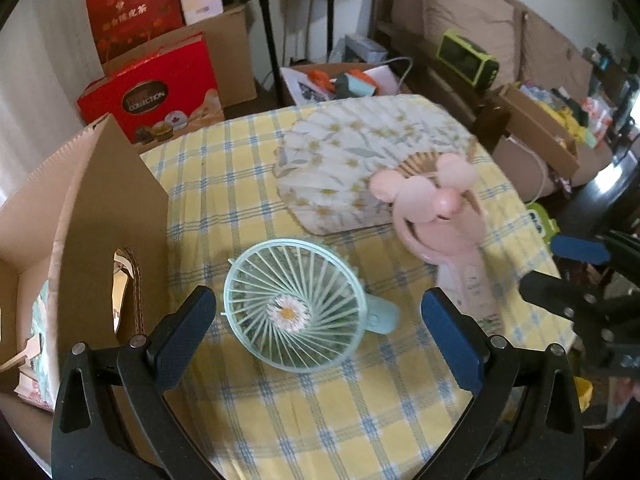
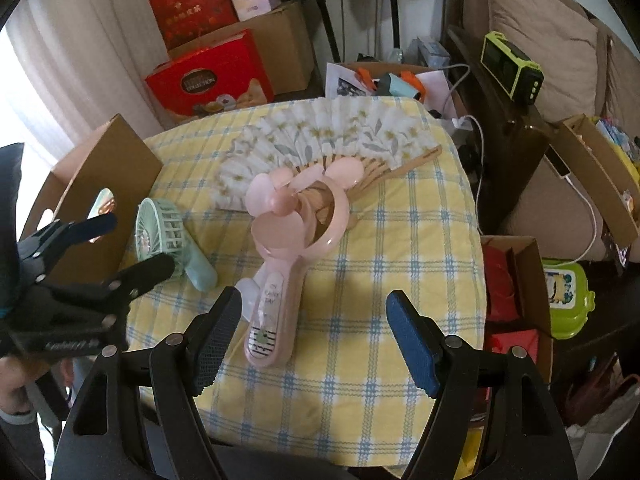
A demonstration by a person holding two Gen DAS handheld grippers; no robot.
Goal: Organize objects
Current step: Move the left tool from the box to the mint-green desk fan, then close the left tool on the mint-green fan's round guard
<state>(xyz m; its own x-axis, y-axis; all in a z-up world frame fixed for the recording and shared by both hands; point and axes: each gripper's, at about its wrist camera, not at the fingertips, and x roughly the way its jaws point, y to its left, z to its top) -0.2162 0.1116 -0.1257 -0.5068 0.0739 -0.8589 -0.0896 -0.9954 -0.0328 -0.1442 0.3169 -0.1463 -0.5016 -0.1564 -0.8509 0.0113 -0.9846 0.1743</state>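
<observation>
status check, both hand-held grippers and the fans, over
Left hand-held gripper open over mint fan. Right hand-held gripper open at pink fan. Pink fan overlaps paper fan.

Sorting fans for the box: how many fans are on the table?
3: a mint-green round handheld fan near the cardboard box, a pink handheld fan mid-table, and an open floral paper folding fan behind it.
</observation>
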